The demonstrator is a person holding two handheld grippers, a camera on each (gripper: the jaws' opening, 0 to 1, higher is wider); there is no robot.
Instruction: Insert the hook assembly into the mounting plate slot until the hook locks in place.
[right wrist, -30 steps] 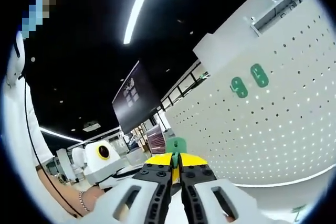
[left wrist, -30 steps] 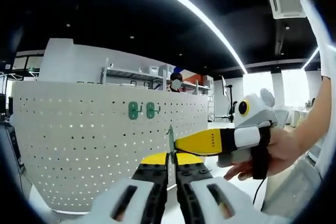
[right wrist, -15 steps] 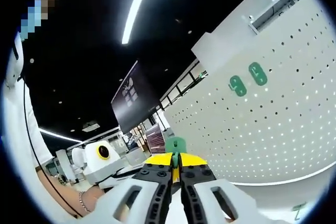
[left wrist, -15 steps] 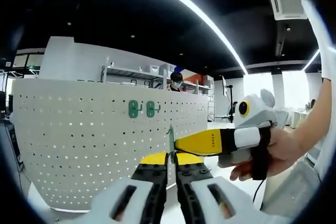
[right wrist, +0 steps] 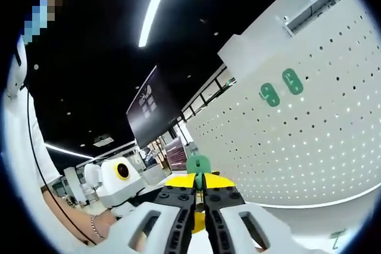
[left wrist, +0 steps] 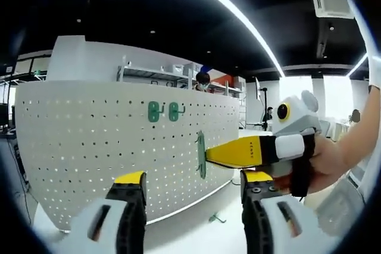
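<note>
The left hand-held gripper [left wrist: 193, 197] stands wide apart with nothing between its jaws. The right hand-held gripper [left wrist: 209, 154], coming in from the right of the left gripper view, pinches the green hook [left wrist: 201, 154] at its yellow tips and holds it edge-on in front of the white pegboard [left wrist: 89, 147]; whether they touch, I cannot tell. In the right gripper view the jaws [right wrist: 200, 187] are clamped narrow on that hook [right wrist: 197, 163] (its rounded top pokes above the tips). Two more green hooks [left wrist: 164, 111] hang side by side higher on the board.
</note>
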